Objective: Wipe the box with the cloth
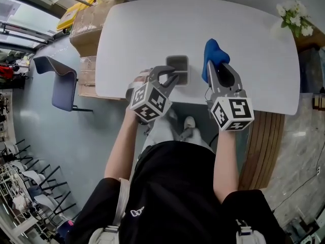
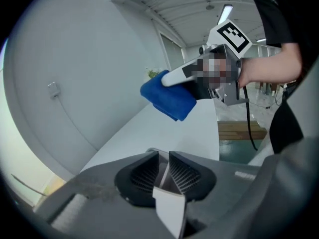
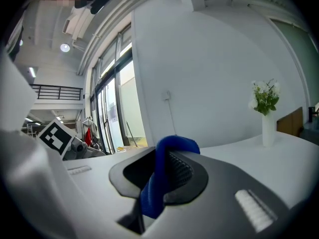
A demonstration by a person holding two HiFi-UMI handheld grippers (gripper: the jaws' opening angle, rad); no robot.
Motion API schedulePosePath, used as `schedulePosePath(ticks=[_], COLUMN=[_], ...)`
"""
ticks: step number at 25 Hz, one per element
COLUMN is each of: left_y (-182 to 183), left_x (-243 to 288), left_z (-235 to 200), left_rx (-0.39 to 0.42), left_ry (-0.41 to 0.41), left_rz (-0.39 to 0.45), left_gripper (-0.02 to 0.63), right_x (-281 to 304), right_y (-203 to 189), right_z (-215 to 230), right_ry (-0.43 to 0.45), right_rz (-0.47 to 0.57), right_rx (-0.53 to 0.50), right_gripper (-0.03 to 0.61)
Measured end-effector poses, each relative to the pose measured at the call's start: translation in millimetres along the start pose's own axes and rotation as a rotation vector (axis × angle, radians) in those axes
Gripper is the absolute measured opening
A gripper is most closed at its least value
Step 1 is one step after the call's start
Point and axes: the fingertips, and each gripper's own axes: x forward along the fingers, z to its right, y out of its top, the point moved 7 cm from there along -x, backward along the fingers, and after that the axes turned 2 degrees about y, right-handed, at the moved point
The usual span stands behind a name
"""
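A small grey open box (image 1: 176, 68) sits near the front edge of the white table (image 1: 152, 29). My left gripper (image 1: 171, 77) is shut on the box's near wall. In the left gripper view that thin pale wall (image 2: 168, 205) stands pinched between the ribbed pads of the left gripper (image 2: 163, 176). My right gripper (image 1: 217, 67) is shut on a blue cloth (image 1: 213, 54), held above the table just right of the box and apart from it. The cloth (image 3: 160, 183) is folded up over the pads of the right gripper (image 3: 159, 176). From the left gripper view the cloth (image 2: 168, 99) hangs in the air.
A vase of white flowers (image 1: 294, 17) stands at the table's far right corner, also seen as the vase (image 3: 266, 111). Cardboard boxes (image 1: 86, 19) and a blue-grey chair (image 1: 61, 83) stand left of the table. A wooden bench (image 1: 261, 141) lies at the right.
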Motion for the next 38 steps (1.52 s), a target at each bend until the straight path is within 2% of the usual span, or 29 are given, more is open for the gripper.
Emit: schedulePosePath(ticks=[11,23,34,38], left_y=[-14.7,-35.4,-40.4,-40.7], left_x=[38.5,78.4,102.5,107.1], left_z=[3.1,8.8,16.9,18.2], left_rx=[0.138,0.208,0.313,0.31], left_ry=[-0.114,-0.219,-0.256,-0.252], left_rz=[-0.149,-0.333,-0.46,-0.471], left_gripper=[0.095,0.094,0.093,0.072], right_x=[3.9,5.9,7.4,7.3], right_y=[-8.1,-15.1,-17.4,-17.8], right_z=[10.1,17.8,24.3,26.0], right_ry=[-0.052,-0.1,-0.123,-0.125], right_rz=[-0.022,-0.048,-0.059,-0.058], right_rx=[0.01,0.024,0.035,0.037], right_gripper=[0.054,0.054,0.054,0.054])
